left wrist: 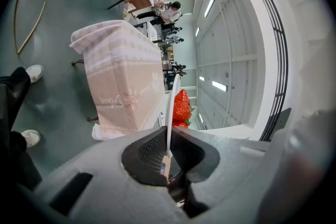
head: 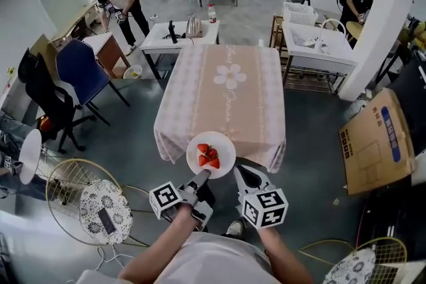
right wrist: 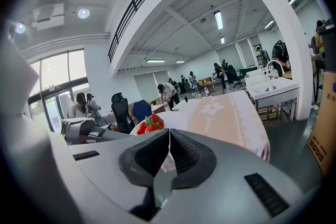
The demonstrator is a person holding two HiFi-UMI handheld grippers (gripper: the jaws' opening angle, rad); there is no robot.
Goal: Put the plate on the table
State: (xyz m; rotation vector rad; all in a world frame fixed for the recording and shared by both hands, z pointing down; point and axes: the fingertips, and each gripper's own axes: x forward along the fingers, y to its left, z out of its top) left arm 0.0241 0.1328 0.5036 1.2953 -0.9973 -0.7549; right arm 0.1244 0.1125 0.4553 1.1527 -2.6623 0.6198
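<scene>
Plate (head: 224, 142): white, round, carrying strawberries (head: 208, 155), held level in the air at the near edge of the worktop (head: 226, 90), which is draped in a pink cloth with a flower print; whether it touches the cloth cannot be told. Left hand-held gripper (head: 202, 177): clenched on the plate's near rim, which runs edge-on between its jaws in the left gripper view. Right hand-held gripper (head: 243, 173): jaws pressed together with nothing between them, tips just beside the plate's right rim.
</scene>
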